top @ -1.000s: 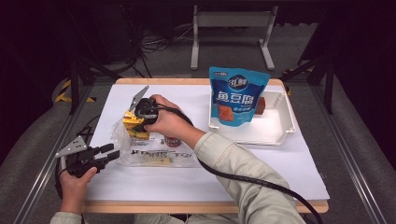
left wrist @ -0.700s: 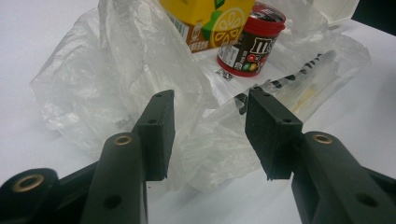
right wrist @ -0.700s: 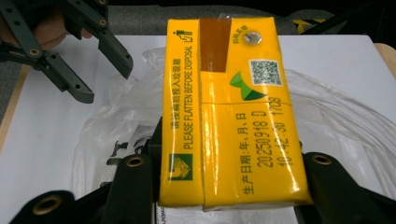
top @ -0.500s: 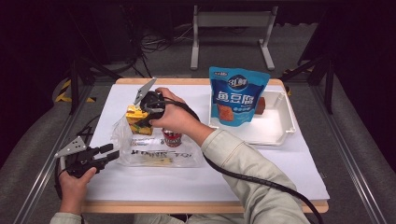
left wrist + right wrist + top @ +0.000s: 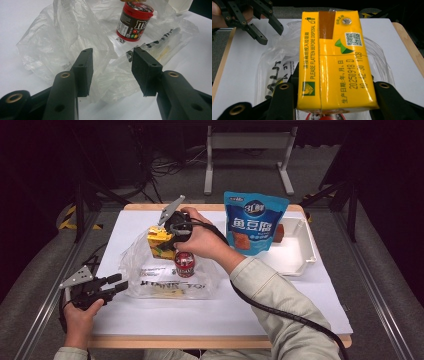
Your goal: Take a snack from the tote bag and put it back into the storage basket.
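Note:
My right gripper is shut on a yellow drink carton, held in the air above a clear plastic bag; up close the carton sits clamped between the jaws. A red-lidded M&M's tub stands on the bag just below the carton, and shows again as the tub beyond the crumpled plastic bag. My left gripper hovers open at the bag's left edge with nothing between its jaws. In the right gripper view the left gripper appears at the upper left.
A white tray stands at the right back of the white table, with a blue snack pouch upright in it and a brown item behind. A cable trails from the right gripper along the sleeve.
The right gripper has lifted the yellow carton up and away from the bag, uncovering the red-lidded tub. The left gripper has stayed almost still.

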Demonstrator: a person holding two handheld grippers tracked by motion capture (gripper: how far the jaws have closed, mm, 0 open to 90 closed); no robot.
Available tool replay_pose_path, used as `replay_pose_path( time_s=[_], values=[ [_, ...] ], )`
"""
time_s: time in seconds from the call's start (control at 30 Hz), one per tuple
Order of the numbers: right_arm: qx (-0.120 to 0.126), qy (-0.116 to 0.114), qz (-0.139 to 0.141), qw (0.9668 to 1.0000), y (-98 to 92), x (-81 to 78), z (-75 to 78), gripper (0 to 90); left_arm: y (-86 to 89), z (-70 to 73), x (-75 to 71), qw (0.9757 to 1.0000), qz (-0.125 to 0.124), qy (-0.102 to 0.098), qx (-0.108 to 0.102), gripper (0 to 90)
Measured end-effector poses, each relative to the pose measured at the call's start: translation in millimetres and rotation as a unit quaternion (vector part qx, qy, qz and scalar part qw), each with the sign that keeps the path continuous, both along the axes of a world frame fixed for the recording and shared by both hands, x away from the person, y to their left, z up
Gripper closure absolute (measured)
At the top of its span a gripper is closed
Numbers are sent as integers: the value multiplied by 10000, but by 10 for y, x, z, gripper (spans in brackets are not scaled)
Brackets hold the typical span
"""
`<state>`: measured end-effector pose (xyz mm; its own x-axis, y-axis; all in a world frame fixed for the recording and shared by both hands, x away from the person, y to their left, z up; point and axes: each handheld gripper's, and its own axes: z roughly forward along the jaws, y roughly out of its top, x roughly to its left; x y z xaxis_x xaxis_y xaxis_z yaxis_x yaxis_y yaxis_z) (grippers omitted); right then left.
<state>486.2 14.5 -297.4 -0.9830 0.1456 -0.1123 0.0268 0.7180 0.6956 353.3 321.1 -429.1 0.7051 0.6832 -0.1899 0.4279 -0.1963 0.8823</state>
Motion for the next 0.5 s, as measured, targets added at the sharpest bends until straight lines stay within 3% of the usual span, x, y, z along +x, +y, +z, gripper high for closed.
replay_pose_path(
  time_s=[0.2, 0.5],
  values=[
    [-152, -51, -45, 9999, -154, -30, 57, 555, 21, -10, 3, 10000, 14, 18, -8, 503],
    [-155, -148, -156, 9996, -407, -77, 190, 556, 13, -10, 1, 10000, 90, 14, -20, 466]
  ],
)
